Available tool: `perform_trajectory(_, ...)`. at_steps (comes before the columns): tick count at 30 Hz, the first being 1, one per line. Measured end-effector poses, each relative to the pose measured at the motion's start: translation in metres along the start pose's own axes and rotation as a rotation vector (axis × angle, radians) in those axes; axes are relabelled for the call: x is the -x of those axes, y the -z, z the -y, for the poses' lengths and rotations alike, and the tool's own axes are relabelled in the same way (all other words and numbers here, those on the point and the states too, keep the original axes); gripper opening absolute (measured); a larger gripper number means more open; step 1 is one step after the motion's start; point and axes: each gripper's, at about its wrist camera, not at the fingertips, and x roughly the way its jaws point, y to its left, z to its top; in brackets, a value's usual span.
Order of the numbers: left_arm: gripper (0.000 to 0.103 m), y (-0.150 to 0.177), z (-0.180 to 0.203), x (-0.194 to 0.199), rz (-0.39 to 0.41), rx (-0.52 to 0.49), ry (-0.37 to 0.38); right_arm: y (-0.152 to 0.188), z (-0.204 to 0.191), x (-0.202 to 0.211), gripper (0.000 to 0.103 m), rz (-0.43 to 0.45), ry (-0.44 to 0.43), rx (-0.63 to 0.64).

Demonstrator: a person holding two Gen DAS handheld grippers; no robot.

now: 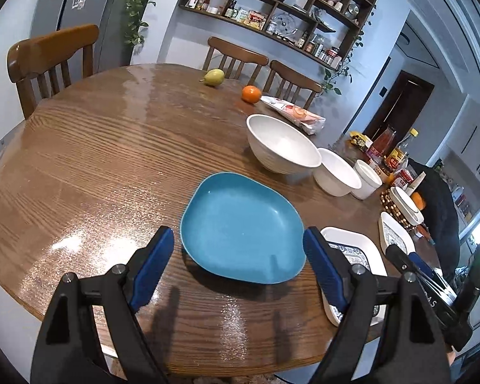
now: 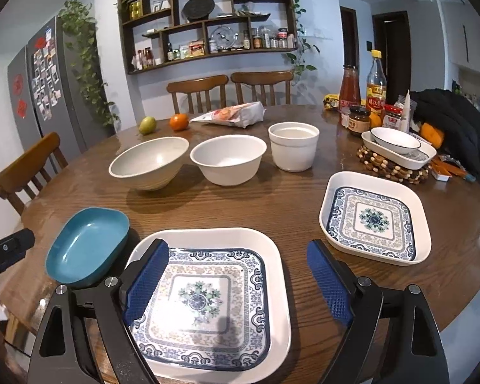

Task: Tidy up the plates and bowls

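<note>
My left gripper [image 1: 238, 249] hangs wide apart and empty over the blue plate [image 1: 241, 227] near the table's [image 1: 96, 147] near edge. My right gripper [image 2: 238, 265] gapes, holding nothing, above the patterned plate [image 2: 208, 300] beside it. 3 white bowls [image 2: 227, 163] line mid-table.

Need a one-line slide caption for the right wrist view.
Right gripper open above the near patterned square plate, blue dish beside it, three white bowls lined up behind.
</note>
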Motion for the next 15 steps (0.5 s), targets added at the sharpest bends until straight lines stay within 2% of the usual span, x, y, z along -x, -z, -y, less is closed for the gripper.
perform_trajectory(4,0.082,-0.004,0.018,-0.002,-0.017,-0.041,0.078,-0.003,0.003,0.001,0.089,-0.002,-0.017,-0.019)
perform_trajectory(7,0.082,-0.010,0.045,-0.007,-0.027,-0.098,0.134,-0.006,0.012,0.003,0.089,-0.007,-0.014,-0.045)
perform_trajectory(10,0.082,-0.014,0.073,-0.014,-0.040,-0.151,0.174,-0.011,0.027,0.009,0.089,0.006,0.022,-0.065)
perform_trajectory(15,0.081,-0.013,0.127,-0.036,-0.107,-0.226,0.250,-0.019,0.062,0.020,0.089,0.020,0.092,-0.115)
